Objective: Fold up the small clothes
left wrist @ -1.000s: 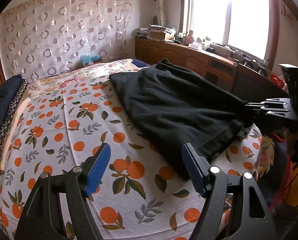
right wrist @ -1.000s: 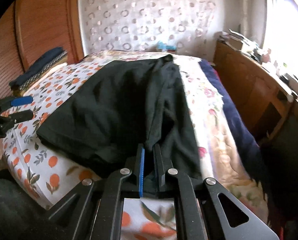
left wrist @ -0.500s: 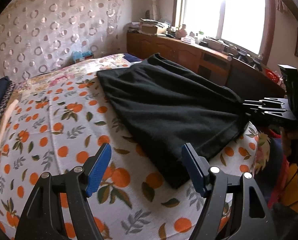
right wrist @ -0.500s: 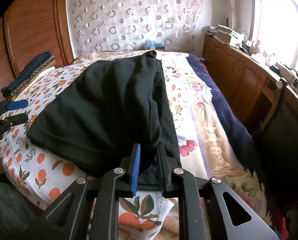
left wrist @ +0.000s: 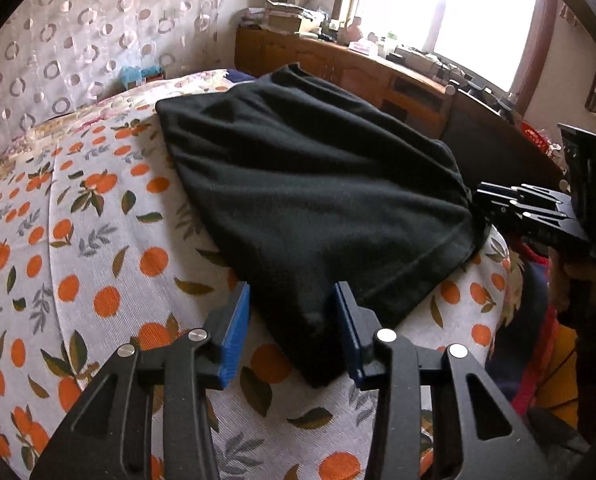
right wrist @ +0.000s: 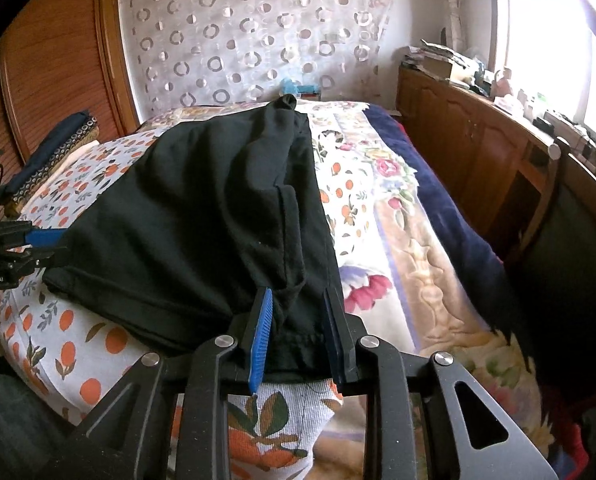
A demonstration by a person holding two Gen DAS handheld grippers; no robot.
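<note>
The near corner of the black knit garment [left wrist: 306, 196] lies close to the bed's front edge, with bare orange-printed white bedspread [left wrist: 98, 248] to its left. The left hand-held gripper [left wrist: 292, 332] has just been closing, its blue pads either side of that corner and not yet pressing. The right hand-held gripper [right wrist: 298, 332] has just been opening, the hem loose between its pads. The garment lies rumpled across the bed. A wooden cabinet [right wrist: 470, 136] stands under the window.
</note>
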